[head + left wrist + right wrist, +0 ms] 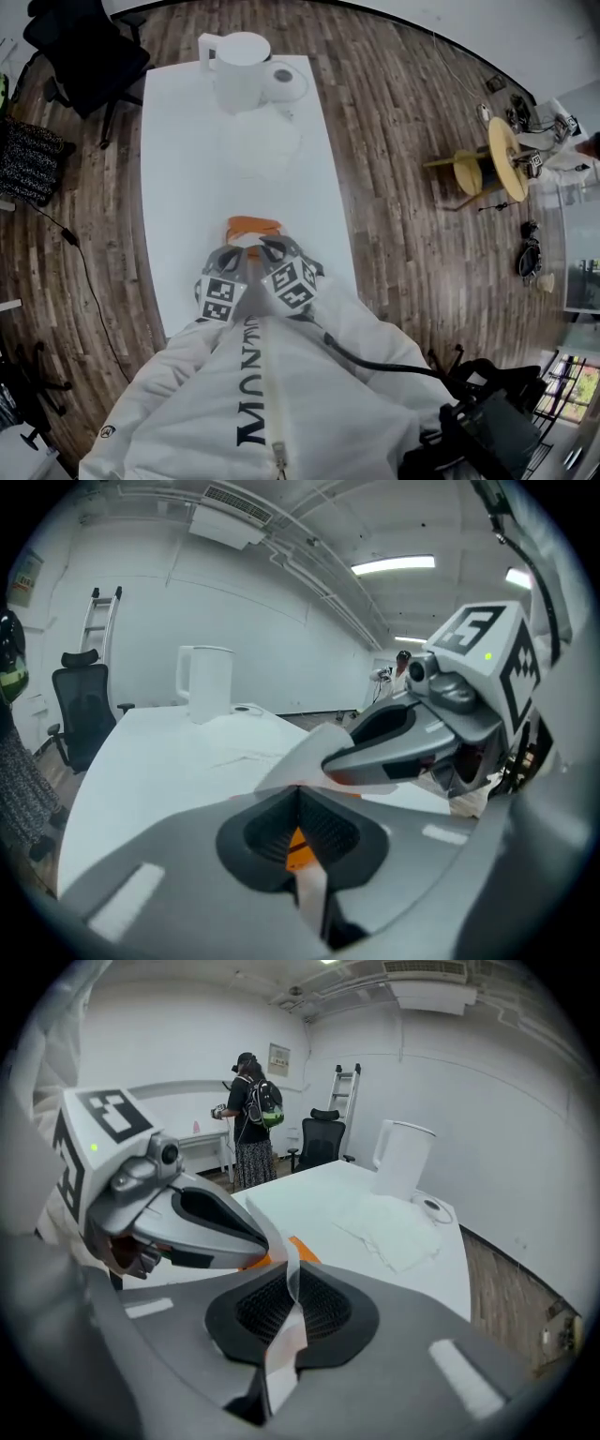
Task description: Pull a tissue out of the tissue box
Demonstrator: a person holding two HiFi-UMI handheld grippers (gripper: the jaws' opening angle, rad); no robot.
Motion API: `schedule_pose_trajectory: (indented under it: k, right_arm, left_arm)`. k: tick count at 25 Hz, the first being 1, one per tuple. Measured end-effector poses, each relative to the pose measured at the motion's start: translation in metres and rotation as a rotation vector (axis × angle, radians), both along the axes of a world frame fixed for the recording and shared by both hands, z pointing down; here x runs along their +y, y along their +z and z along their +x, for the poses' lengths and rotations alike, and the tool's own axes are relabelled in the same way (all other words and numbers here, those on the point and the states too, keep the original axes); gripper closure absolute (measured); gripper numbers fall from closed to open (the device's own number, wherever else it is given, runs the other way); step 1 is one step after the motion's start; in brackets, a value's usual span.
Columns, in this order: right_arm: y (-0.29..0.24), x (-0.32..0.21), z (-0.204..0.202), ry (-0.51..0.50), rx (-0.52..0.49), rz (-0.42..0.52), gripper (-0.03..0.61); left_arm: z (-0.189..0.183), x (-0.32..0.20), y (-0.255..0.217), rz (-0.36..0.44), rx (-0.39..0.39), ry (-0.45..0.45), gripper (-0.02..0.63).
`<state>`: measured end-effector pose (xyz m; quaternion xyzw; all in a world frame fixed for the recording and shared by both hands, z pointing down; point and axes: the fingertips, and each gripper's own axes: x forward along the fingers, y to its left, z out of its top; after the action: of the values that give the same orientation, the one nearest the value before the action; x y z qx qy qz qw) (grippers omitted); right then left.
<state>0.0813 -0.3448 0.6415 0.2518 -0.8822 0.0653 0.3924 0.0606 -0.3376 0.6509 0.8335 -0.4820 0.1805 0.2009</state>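
Note:
An orange tissue box (255, 225) sits at the near end of the white table (187, 187), just ahead of both grippers. My right gripper (289, 1274) is shut on a white tissue (286, 1260) that rises from the box (303, 1248) and runs down between its pads. In the head view it (277, 249) is over the box's near right corner. My left gripper (298, 794) has its jaws together, and the orange box shows through the gap below the tips. It (234, 251) hovers at the box's near left. The tissue (306, 755) stands just beyond its tips.
A white pitcher (242, 70) and a round white object (286, 82) stand at the table's far end, with loose tissues (267, 141) lying in front of them. An office chair (89, 56) is at the far left. A person (251, 1119) stands across the room.

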Motion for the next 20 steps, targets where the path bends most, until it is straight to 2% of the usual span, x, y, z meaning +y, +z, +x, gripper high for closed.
schedule_pose_trajectory:
  k: [10,20]
  right_arm:
    - [-0.023,0.012,-0.002,0.075,-0.195,-0.18,0.573]
    - [-0.046,0.016,0.001,0.115,-0.303,-0.222,0.574]
  left_arm:
    - [-0.002,0.001,0.012,-0.023,-0.008,-0.017,0.615]
    - [-0.002,0.002,0.021,-0.044,-0.002,-0.024,0.615]
